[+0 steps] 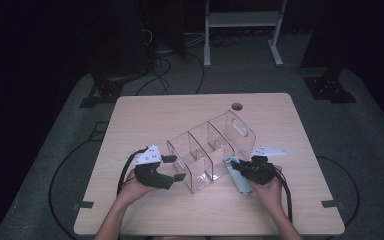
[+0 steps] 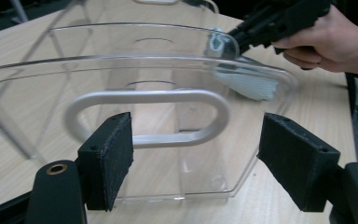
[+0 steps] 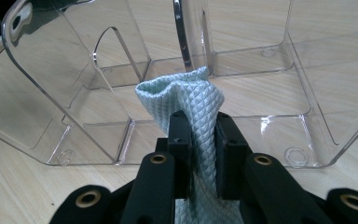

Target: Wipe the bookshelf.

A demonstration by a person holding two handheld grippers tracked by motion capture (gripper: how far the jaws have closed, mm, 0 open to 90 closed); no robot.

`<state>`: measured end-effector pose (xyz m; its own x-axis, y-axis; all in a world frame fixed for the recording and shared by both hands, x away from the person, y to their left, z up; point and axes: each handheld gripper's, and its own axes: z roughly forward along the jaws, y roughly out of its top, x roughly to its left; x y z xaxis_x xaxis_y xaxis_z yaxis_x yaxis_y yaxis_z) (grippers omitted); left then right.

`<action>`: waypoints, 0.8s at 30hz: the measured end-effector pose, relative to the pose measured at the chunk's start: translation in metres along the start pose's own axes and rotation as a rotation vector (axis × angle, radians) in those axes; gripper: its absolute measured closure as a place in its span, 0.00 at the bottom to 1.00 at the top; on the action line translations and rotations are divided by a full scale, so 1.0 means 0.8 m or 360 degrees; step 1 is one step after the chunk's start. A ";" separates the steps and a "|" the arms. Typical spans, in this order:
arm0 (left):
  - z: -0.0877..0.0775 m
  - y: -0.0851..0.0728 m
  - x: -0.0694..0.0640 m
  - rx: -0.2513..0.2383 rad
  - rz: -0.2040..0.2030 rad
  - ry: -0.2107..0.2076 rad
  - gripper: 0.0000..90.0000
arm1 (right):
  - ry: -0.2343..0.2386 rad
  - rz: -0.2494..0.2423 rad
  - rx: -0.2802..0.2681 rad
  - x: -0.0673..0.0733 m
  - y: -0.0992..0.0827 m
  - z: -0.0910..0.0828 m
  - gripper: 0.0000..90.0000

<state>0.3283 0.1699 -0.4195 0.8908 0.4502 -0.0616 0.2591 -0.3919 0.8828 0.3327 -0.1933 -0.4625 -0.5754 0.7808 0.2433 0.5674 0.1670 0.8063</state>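
Observation:
A clear plastic organiser (image 1: 210, 150) with several compartments lies at an angle in the middle of the wooden table (image 1: 145, 115). My left gripper (image 1: 176, 168) sits at its near left end, open. In the left gripper view the pads (image 2: 112, 158) stand apart in front of the organiser's end wall (image 2: 154, 74) and its handle slot, touching nothing. My right gripper (image 1: 240, 167) is shut on a pale blue quilted cloth (image 1: 240, 182). In the right gripper view the cloth (image 3: 186, 98) bunches up between the jaws, right against the organiser (image 3: 261, 93) and its open compartments.
A round cable hole (image 1: 237, 106) sits near the table's far edge. A white metal frame (image 1: 240, 30) and dark stands are on the floor beyond the table. Black cables trail from both grippers over the near edge. Bare wood surrounds the organiser.

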 end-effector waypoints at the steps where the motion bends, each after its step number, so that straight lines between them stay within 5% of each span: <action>1: -0.001 0.000 0.002 -0.0003 -0.0008 0.0006 0.28 | 0.0000 0.0001 0.0000 0.000 0.000 0.000 0.88; 13: -0.010 -0.009 0.034 -0.0061 -0.0085 0.0207 0.27 | 0.0004 0.0002 0.0001 0.000 0.000 0.000 0.87; 17: -0.005 -0.008 0.044 -0.0023 -0.0101 0.0264 0.23 | 0.0009 0.0008 0.0007 -0.001 0.000 0.000 0.87; 24: 0.009 -0.005 0.054 -0.0023 -0.0145 0.0271 0.20 | 0.0017 0.0008 0.0011 -0.002 0.000 0.000 0.87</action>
<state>0.3684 0.1852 -0.4294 0.7877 0.6128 -0.0630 0.3293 -0.3324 0.8838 0.3335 -0.1942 -0.4631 -0.5788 0.7753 0.2530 0.5742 0.1671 0.8015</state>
